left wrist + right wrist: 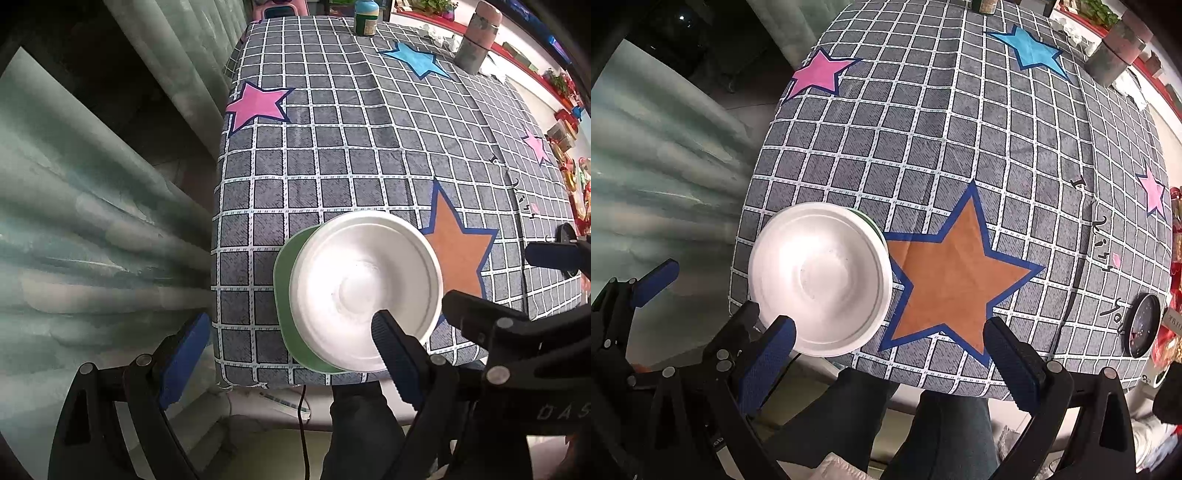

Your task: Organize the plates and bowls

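Table: covered by a grey checked cloth [960, 122] printed with coloured stars.
Bowls: a white bowl [364, 291] sits nested in a green bowl [286, 295] near the table's front left corner, just beside the orange star [956, 284].
Left gripper [291, 354]: jaws spread wide above the table edge, grasping nothing.
Right gripper [890, 362]: jaws also spread, empty, above the front edge.
Far side: a bottle [366, 16] and a grey flask [478, 37].

Checked tablecloth [960, 147] with coloured stars, green-capped bottle [366, 16] and grey flask [478, 35] at its far edge.
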`<state>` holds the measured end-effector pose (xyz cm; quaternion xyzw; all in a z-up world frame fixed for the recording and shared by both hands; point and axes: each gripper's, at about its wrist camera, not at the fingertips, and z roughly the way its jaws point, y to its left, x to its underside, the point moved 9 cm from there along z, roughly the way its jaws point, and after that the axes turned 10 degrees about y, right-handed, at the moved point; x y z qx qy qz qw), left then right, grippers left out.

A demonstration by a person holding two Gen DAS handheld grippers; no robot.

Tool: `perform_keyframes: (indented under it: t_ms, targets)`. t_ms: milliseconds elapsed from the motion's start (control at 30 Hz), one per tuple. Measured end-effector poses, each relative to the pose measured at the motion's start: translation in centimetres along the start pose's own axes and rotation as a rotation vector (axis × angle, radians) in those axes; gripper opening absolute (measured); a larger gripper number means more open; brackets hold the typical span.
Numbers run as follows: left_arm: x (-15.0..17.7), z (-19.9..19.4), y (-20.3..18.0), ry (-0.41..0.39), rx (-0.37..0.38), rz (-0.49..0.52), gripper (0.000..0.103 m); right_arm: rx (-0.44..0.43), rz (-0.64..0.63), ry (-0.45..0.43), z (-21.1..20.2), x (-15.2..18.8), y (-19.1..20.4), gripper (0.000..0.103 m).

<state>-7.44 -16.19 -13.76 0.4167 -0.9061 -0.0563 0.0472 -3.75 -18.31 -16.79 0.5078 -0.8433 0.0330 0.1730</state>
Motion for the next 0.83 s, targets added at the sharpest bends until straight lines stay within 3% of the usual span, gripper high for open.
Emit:
perform_keyframes:
  t_ms: [700, 833]
  targets:
    - [-0.5, 0.6, -0.3, 0.024, -0.012, -0.006, 0.091, -0.012, 0.006, 0.022, 0.5, -0.9, -0.4, 0.102]
    - [-1.0, -0.4, -0.3, -0.042, 0.028, -0.033, 0.091, -0.032, 0.007, 0.026, 0.5, -1.2, -0.6, 0.102]
